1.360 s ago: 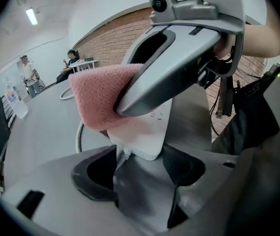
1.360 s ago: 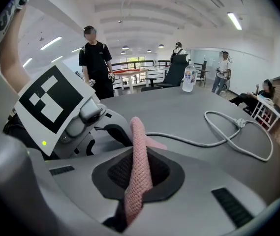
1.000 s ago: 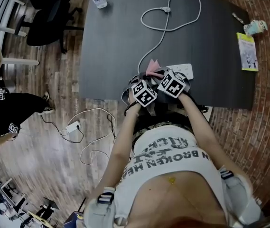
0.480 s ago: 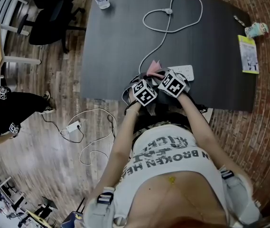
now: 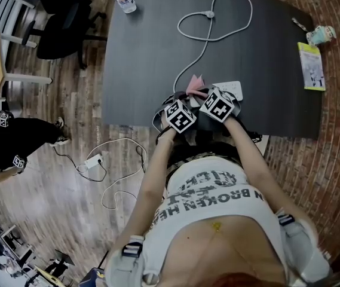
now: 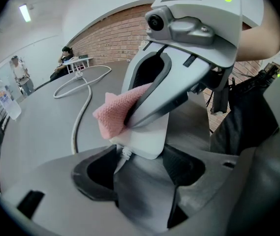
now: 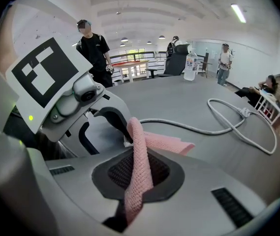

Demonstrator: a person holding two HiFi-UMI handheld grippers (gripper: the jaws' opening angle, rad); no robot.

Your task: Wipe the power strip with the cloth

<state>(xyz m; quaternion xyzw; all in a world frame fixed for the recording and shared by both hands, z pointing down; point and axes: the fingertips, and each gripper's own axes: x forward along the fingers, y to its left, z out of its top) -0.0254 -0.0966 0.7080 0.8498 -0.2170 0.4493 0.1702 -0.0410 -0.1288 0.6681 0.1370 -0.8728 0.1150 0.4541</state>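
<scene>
Grips the white power strip (image 6: 148, 134) by its cord end in the left claw (image 6: 142, 157), near the front edge of the dark surface (image 5: 146, 52). Pinches the pink cloth (image 7: 167, 142) in the right claw (image 7: 140, 167), against the strip. Could twist the strip loose with hard strokes.

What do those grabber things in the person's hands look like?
The left gripper and right gripper are chunky, rounded pale grey plastic with dark grey gripping pads. Each carries a cube of black-and-white square markers, a small round camera lens and a tiny green light. The person wears a white T-shirt with black lettering.
</scene>
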